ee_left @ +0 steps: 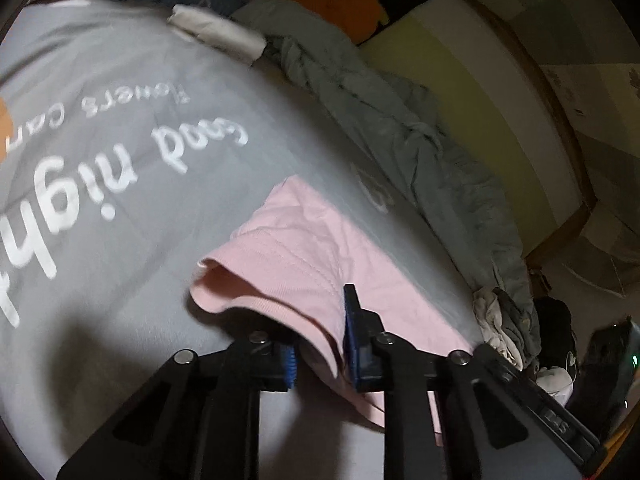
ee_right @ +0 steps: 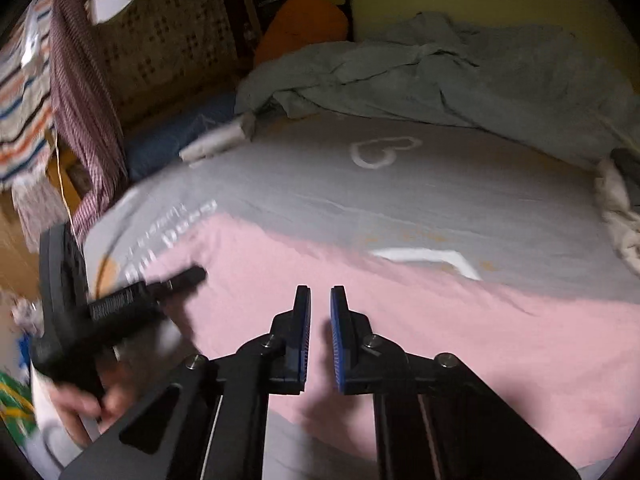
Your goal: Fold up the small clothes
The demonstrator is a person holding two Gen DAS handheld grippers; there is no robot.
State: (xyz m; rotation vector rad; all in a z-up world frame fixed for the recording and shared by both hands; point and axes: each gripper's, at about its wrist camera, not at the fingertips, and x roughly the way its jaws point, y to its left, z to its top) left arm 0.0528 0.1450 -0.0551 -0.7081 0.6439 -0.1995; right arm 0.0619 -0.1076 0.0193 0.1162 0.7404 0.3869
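Note:
A small pink garment lies on a grey bedsheet printed with white letters. My left gripper is shut on the garment's ribbed edge, and the cloth bunches between its blue pads. In the right wrist view the pink garment spreads wide over the sheet. My right gripper hovers just above it with a narrow gap between the pads and nothing in them. The left gripper shows blurred at the left of that view, over the garment's left edge.
A crumpled grey-green blanket lies along the far side of the bed. A rolled white cloth and an orange cushion sit near the head end. More clothes pile at the bed's corner. Striped laundry hangs at left.

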